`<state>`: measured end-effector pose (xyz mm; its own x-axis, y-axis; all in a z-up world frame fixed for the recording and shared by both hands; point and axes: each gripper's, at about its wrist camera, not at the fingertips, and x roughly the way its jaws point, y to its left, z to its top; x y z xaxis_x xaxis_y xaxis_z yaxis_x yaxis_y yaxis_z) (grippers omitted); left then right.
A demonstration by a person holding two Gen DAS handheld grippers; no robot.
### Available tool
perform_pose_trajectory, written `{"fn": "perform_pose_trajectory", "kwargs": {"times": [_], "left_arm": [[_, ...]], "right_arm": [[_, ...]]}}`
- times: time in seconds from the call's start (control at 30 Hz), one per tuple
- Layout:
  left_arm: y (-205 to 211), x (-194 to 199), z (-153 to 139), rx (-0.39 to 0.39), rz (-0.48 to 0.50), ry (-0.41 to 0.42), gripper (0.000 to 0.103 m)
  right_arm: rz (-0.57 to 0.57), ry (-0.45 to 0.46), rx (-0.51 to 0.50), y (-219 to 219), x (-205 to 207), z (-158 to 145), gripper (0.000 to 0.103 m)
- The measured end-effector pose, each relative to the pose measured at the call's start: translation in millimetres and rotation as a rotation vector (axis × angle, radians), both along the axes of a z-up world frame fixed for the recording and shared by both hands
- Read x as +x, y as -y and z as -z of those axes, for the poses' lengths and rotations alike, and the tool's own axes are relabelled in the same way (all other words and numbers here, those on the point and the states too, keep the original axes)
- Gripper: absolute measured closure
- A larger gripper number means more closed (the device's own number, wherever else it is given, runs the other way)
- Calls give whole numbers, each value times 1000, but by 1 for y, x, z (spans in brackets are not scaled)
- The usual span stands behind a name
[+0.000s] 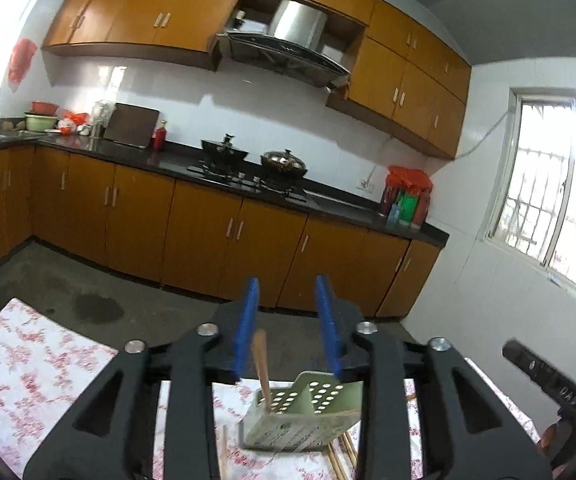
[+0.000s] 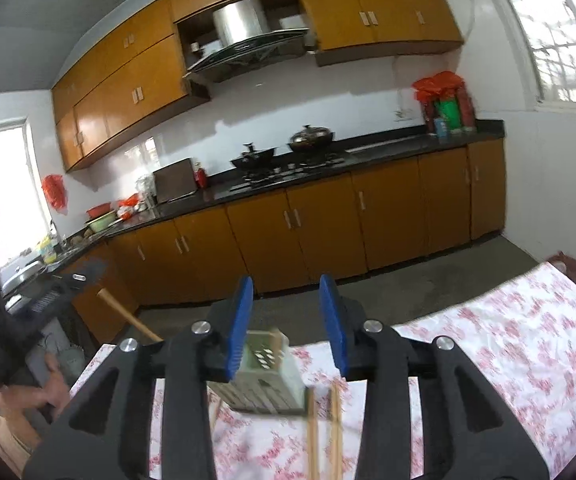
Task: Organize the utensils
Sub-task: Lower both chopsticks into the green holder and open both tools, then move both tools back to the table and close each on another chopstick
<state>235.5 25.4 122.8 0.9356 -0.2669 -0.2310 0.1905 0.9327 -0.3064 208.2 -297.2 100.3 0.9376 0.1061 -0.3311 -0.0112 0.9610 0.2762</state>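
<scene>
Left gripper (image 1: 288,328) and right gripper (image 2: 286,328), jaws apart and empty, above the green perforated utensil holder (image 1: 308,412); one chopstick (image 1: 261,364) stands inside, loose chopsticks (image 2: 324,432) lie below the right gripper; a clumsy descent could tip the light holder

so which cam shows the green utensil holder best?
Left wrist. The green utensil holder shows its perforated walls, its divider and one chopstick standing in it, seen between the left claw's fingers. In the right wrist view the holder is blurred and partly hidden by a blue finger.
</scene>
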Motion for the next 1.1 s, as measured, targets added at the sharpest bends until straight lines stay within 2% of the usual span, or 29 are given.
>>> {"fn": "perform_pose_trajectory", "kwargs": {"times": [0.07, 0.13, 0.2, 0.27, 0.4, 0.47, 0.57, 0.63, 0.77, 0.9, 1.1], "left_arm": [[-11, -10, 2, 4, -19, -20, 69], [-22, -21, 10, 23, -47, -59, 69], [-32, -31, 24, 48, -70, -104, 69], [-39, -40, 54, 117, -99, -182, 69], [-43, -48, 107, 196, -91, -322, 69], [-45, -51, 138, 198, -70, -413, 69], [-46, -53, 161, 182, -60, -487, 69], [-45, -51, 173, 174, -51, -519, 69], [-34, -54, 193, 172, -22, -549, 69], [-21, -52, 207, 181, 12, -584, 70], [-9, -54, 222, 199, 46, -629, 77]], "right_arm": [[30, -70, -5, 10, -6, 21, 67], [18, -179, -9, 13, -5, 55, 68], [-20, -329, -30, 8, 1, 100, 89], [-71, -456, -49, -1, 5, 146, 92], [-116, -574, -42, -17, 3, 199, 95], [-125, -597, -46, -24, 2, 212, 95], [-110, -581, -89, -29, 2, 213, 96], [-104, -588, -81, -27, 5, 212, 96], [-117, -594, -82, -28, 4, 217, 93], [-103, -589, -157, -34, 5, 218, 94], [-56, -582, -119, -19, 4, 219, 95]]}}
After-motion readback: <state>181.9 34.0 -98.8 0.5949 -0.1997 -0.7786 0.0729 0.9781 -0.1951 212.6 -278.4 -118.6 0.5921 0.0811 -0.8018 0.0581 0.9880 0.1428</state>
